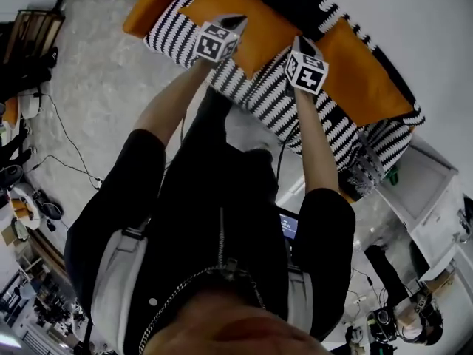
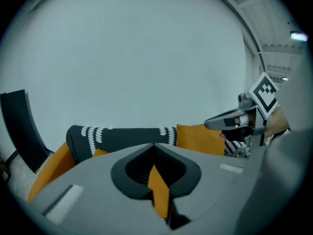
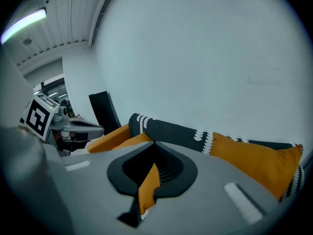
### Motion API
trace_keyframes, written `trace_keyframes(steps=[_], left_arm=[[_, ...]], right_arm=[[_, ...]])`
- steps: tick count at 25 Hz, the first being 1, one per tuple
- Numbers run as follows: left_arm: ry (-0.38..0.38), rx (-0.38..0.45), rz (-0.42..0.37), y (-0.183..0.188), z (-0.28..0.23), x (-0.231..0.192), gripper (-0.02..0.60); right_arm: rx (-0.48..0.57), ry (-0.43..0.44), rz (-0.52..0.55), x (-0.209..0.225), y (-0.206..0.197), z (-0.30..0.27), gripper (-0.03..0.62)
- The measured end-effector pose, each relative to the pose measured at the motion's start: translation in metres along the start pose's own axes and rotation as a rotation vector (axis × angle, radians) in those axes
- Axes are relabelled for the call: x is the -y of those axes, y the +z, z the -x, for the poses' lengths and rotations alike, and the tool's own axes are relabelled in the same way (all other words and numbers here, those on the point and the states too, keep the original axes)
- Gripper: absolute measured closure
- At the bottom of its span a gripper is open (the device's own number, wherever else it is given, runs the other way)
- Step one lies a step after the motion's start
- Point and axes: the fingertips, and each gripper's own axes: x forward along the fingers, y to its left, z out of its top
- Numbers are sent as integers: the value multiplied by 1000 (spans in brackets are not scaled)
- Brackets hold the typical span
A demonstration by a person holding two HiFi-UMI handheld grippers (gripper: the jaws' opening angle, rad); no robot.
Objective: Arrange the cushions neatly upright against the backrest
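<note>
A sofa in a black-and-white striped cover (image 1: 273, 106) carries three orange cushions. The middle cushion (image 1: 255, 39) lies across the seat, and both grippers are at it. My left gripper (image 1: 238, 21) is shut with a strip of its orange fabric (image 2: 157, 187) pinched in the jaws. My right gripper (image 1: 301, 43) is shut the same way on orange fabric with a white trim (image 3: 146, 187). Another orange cushion (image 1: 362, 76) (image 3: 254, 160) leans on the dark backrest (image 3: 171, 131) at the right. The third (image 1: 151, 2) is at the left end.
A white wall rises directly behind the sofa. A white cabinet (image 1: 432, 191) stands by the sofa's right end. Cables (image 1: 66, 146) and clutter (image 1: 22, 198) lie on the floor at the left. A black panel (image 2: 19, 126) stands beyond the left armrest.
</note>
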Motion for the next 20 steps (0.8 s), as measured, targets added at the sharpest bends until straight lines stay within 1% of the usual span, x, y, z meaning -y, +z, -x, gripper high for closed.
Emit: trace_keyframes(steps=[2,4,7,9,14,20], left_arm=[[-10,-13,-2,3,-8,-49,571],[-38,-28,-1,10,-19,-89,571],[-95,-68,-21,12,-41,-139,571],[-114,-84,-25,11,-55,-169,571],[-138,-112,-15,11,-92,-215,571],[-128,-156,9,-1,-150,-254,571]], right_arm=[[-4,-46,-48,-14,10,-34,591],[-14,-96,-118,-19,19,-65,591],[-40,-173,-213,-20,27,-99,591],[-47,-217,-249,-21,31,-114,591],[-69,-284,-262,-11,30,-137,591],[-118,-346,-316,32,3,-155,591]])
